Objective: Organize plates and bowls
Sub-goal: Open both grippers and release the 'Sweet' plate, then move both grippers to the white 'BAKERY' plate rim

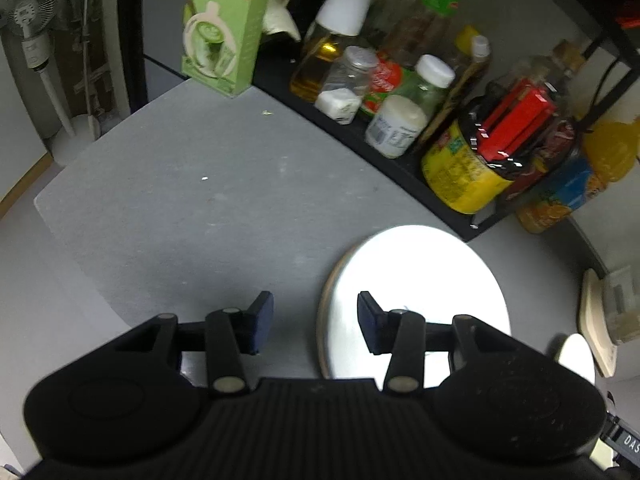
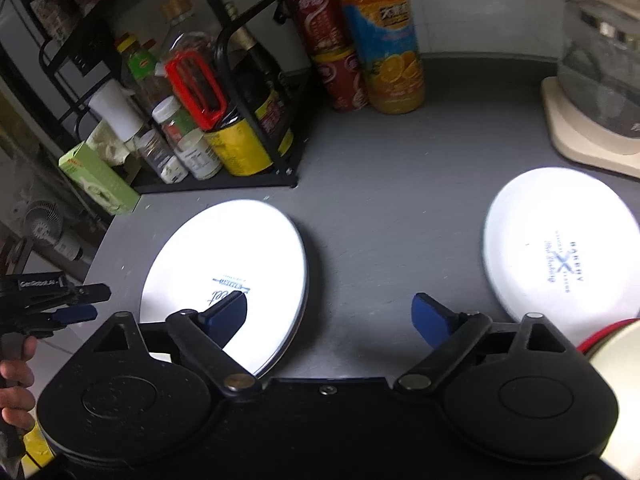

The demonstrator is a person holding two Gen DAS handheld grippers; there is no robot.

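A white plate point(image 2: 224, 256) with blue print lies on the grey counter point(image 2: 380, 200), left of centre in the right wrist view. A second printed white plate point(image 2: 560, 248) lies at the right. My right gripper point(image 2: 328, 318) stands wide open above the bare counter between them, its left pad over the first plate's near edge, holding nothing. In the left wrist view the same first plate point(image 1: 420, 276) sits under my right finger, and my left gripper point(image 1: 315, 322) is open and empty. The left gripper point(image 2: 86, 304) also shows at the far left, held by a hand.
A black rack point(image 2: 280, 176) of bottles and jars stands behind the left plate, with a green box point(image 2: 100, 180) at its end. An orange juice bottle point(image 2: 384, 40) and red cans point(image 2: 332, 52) stand at the back. A glass appliance point(image 2: 600, 64) sits at the far right.
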